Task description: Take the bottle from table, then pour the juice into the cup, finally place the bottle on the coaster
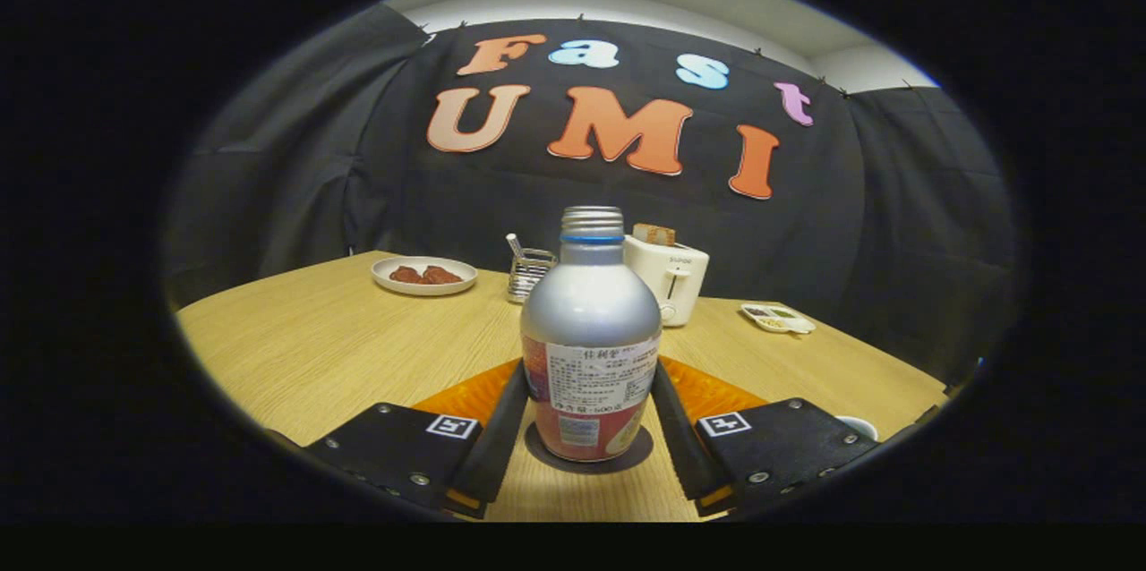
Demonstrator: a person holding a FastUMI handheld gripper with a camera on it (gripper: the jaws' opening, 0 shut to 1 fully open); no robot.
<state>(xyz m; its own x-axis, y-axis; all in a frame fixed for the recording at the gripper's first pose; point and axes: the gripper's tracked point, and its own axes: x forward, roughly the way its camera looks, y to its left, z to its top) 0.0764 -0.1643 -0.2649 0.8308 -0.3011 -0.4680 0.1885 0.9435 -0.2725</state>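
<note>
silver juice bottle (591,329) upright on dark coaster (627,462) — gripper (591,428) fingers hugging both sides, apparently pinching it. white cup (861,424) just right. ease fingers apart evenly, back straight out — don't tip it.

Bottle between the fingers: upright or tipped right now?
Upright. The bottle stands with its cap on top, base on the dark coaster, between the gripper fingers, which flank its sides.

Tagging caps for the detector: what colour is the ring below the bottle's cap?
Blue, a thin band under the silver cap of the bottle, seen in the gripper view.
</note>
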